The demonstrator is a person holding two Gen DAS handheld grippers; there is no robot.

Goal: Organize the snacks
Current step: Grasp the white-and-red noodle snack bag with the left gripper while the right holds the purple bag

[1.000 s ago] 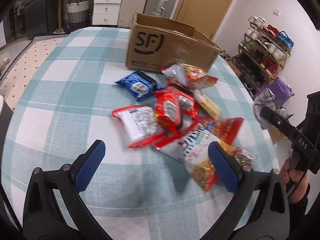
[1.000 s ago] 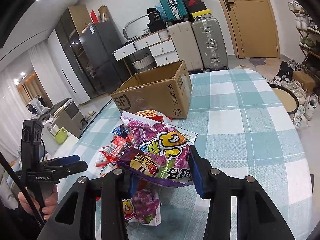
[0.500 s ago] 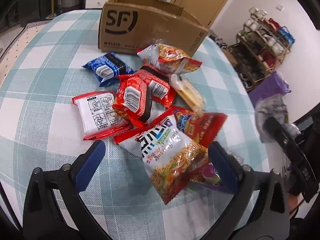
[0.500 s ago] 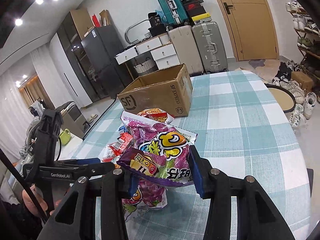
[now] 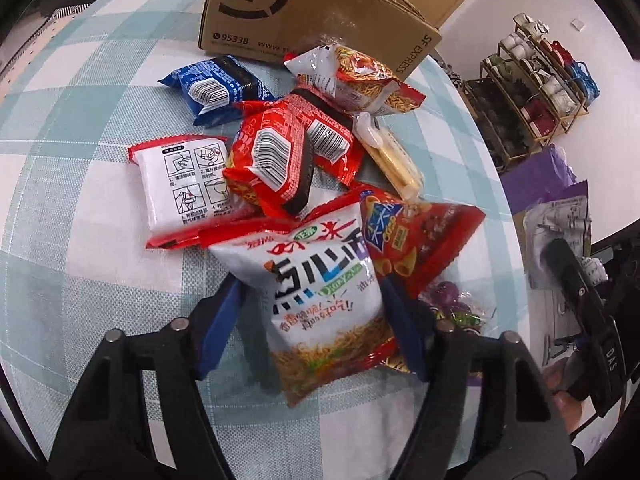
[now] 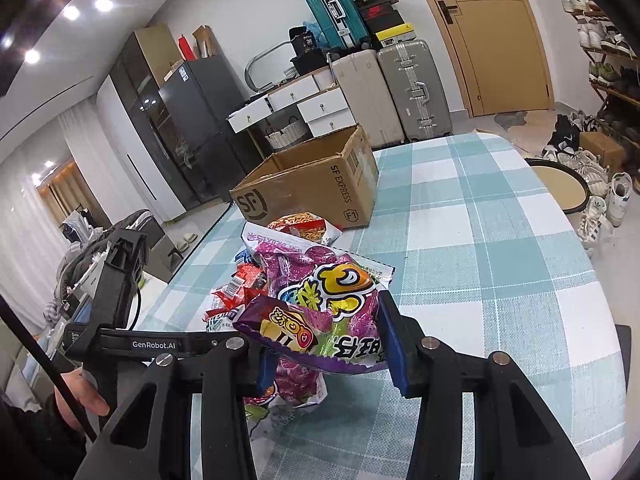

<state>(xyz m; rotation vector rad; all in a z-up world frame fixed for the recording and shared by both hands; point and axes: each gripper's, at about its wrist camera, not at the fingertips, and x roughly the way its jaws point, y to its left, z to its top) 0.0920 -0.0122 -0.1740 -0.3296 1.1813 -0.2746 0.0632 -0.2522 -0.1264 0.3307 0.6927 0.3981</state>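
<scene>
A white noodle snack bag [image 5: 320, 292] lies at the near end of a snack pile on the checked table [image 5: 80, 160]. My left gripper [image 5: 310, 286] is closing around it, and its blue pads touch both sides of the bag. In the right wrist view, my right gripper [image 6: 326, 332] is shut on a purple candy bag [image 6: 332, 296] held above the table. A second purple candy bag [image 6: 296, 384] lies beneath it. The open SF cardboard box [image 5: 304, 4] [image 6: 312, 184] stands behind the pile.
The pile also holds red packs [image 5: 272, 156], a blue pack [image 5: 216, 88], a white-and-red pack [image 5: 180, 184], a red chip bag [image 5: 420, 240] and pale sticks [image 5: 392, 156]. A shoe rack [image 5: 540, 92], suitcases [image 6: 400, 88] and a round stool [image 6: 560, 188] surround the table.
My left gripper moved forward and down over the pile, and its jaws went from wide open to closing around the white noodle bag. The right gripper kept hold of the purple bag.
</scene>
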